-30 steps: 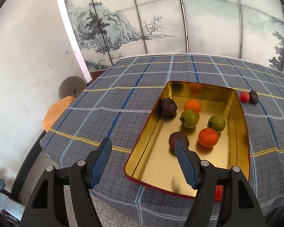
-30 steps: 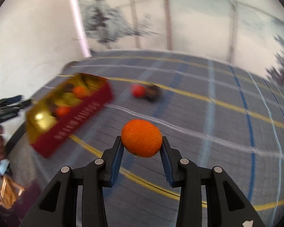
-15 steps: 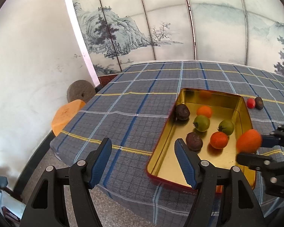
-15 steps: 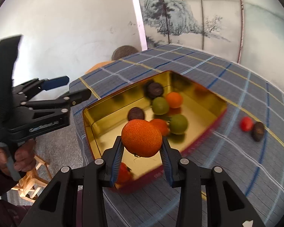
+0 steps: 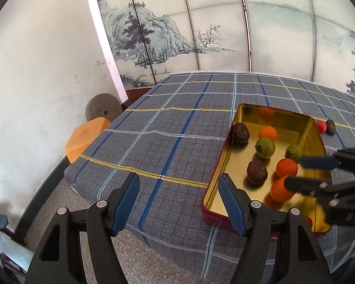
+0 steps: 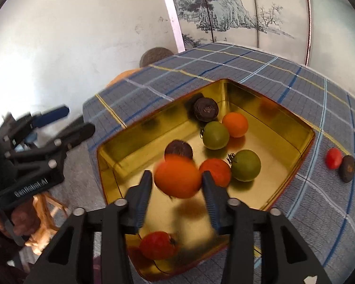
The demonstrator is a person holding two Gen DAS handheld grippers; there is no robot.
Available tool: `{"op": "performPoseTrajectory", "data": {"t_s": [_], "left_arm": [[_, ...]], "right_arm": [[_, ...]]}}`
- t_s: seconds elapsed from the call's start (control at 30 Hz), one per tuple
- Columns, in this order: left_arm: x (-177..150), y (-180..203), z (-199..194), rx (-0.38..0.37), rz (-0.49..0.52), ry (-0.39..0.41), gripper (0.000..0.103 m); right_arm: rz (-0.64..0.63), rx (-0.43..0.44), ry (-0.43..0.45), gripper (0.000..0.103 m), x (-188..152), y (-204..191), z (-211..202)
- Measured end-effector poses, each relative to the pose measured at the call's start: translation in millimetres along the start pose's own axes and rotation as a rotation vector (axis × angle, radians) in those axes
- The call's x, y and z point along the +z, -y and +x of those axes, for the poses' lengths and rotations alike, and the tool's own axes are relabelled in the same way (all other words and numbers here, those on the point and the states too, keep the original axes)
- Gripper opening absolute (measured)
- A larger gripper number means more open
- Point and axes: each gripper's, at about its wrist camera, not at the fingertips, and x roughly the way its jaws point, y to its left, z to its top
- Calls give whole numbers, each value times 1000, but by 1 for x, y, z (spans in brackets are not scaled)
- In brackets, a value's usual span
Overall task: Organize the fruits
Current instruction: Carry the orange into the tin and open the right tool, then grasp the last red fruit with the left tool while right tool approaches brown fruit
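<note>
1. Fruits are split between a gold tin (image 5: 316, 137) and the plaid-covered counter (image 5: 177, 127); the tin stands near the counter's front edge.
2. Inside the tin, seen from the right wrist: a dark wrinkled fruit (image 6: 206, 109) in the far corner, an orange fruit (image 6: 235, 124) touching a green tomato (image 6: 215, 135), a second dark fruit (image 6: 179, 149), a red-orange fruit (image 6: 216, 170) touching a second green tomato (image 6: 245, 165), and a red tomato (image 6: 158, 245) at the near wall.
3. An orange mandarin (image 6: 178, 179) sits between the fingers of the right gripper (image 6: 177, 189), over the tin's near half. It is blurred.
4. The right fingers are opening; a thin gap shows on each side of the mandarin, so the pads are not pressing it.
5. From the left wrist view the right gripper (image 5: 303, 169) reaches in from the right above the tin, with the mandarin (image 5: 280, 188) at its lower finger, just beside the red-orange fruit (image 5: 286, 167).
6. The left gripper (image 5: 178, 201) hovers at the counter's front edge, left of the tin, its fingers spread with nothing between them.
7. Two fruits lie on the cloth beyond the tin's right side: a small red tomato (image 6: 334, 158) touching a dark fruit (image 6: 347, 168).
8. A hand (image 6: 23, 220) holds the left gripper's handle at the left edge of the right wrist view.
</note>
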Motion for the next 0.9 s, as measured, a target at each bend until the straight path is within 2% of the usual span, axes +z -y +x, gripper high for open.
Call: {"op": "performPoseTrajectory", "data": {"t_s": [0.07,0.17,0.33,0.57,0.7,0.9], "left_arm": [[-1,-2,1,2,-2,-4,69],[-1,-3,2,1,-2,-6,69],[-1,1,2,2,9,-3,69],[1,14,-3,-4,44,2,69],[3,24,-7,-9,78,13,69],[13,49,-13,-37,157,26,70]], "right_arm": [[16,4,37,56,2,2,-7],[30,7,87,56,6,5,-20],[51,-41,139,58,2,17,-41],[183,-109,172,59,-26,67,-72],[232,-223,165,58,-52,103,-92],[310,-392,96,58,-94,158,-118]]}}
